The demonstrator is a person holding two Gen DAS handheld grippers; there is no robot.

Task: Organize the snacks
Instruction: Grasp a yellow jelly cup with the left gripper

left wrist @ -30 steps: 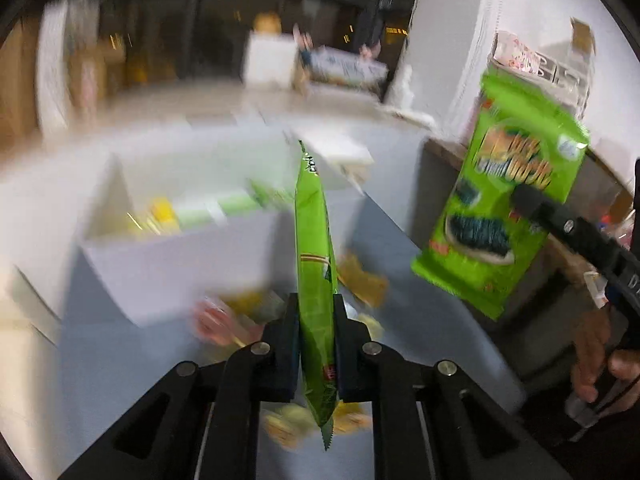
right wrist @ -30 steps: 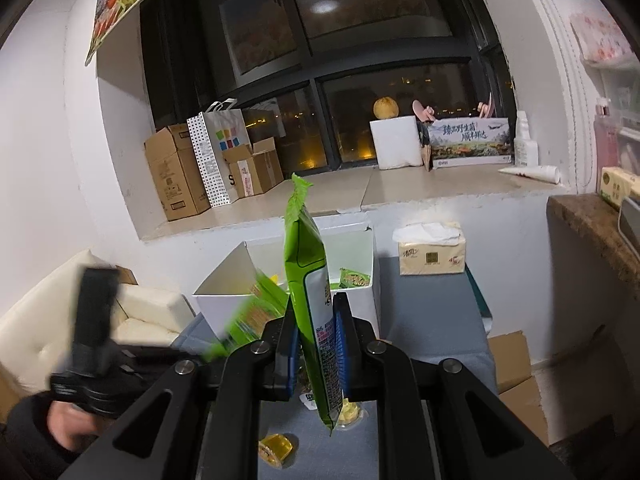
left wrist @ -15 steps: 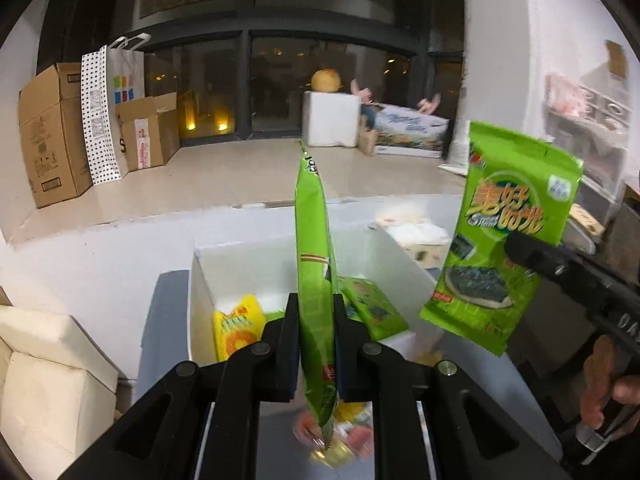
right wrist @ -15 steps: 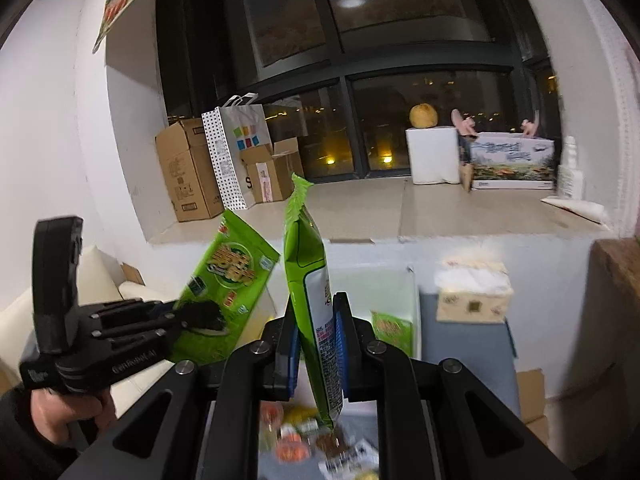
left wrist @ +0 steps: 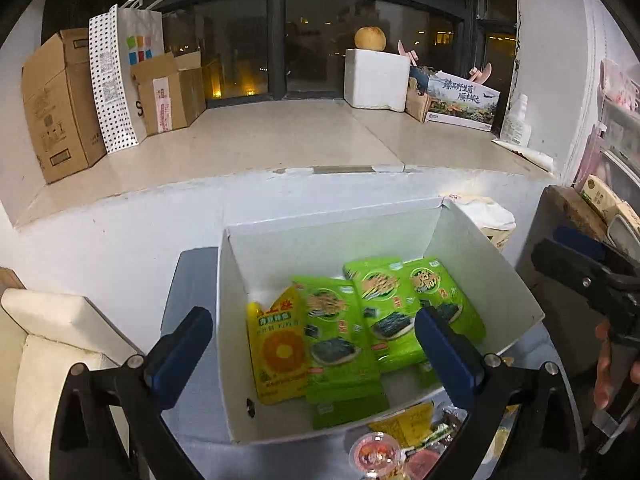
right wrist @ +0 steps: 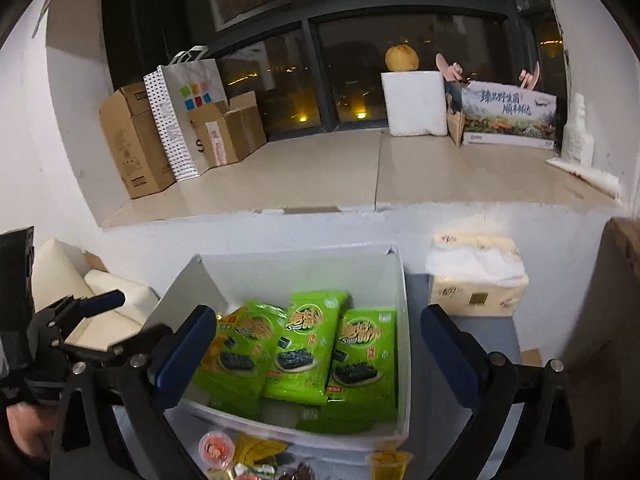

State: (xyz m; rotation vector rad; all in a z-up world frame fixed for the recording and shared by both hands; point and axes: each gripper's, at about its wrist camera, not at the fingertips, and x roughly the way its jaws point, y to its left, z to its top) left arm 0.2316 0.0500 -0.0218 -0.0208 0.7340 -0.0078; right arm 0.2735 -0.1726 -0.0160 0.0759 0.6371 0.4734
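A white box [left wrist: 332, 220] stands below both grippers, and several green seaweed packs [left wrist: 340, 328] lie flat in it beside a yellow pack [left wrist: 280, 348]. My left gripper [left wrist: 314, 354] hangs over the box's near left side. Its jaws are opening wide and nothing is between the pads. In the right wrist view the same green packs [right wrist: 304, 344] overlap inside the box [right wrist: 296, 264]. My right gripper [right wrist: 316, 356] is above them, its jaws also opening, with nothing held. Each gripper shows at the edge of the other's view.
Loose small snacks and jelly cups [left wrist: 376, 452] lie on the grey table in front of the box. A tissue pack [right wrist: 476, 280] sits right of the box. A cream cushion [left wrist: 52, 340] is at the left, and a window sill with cartons behind.
Each gripper was shut on an upright green pack. Both now stand wide open above the box, and the packs lie inside it.
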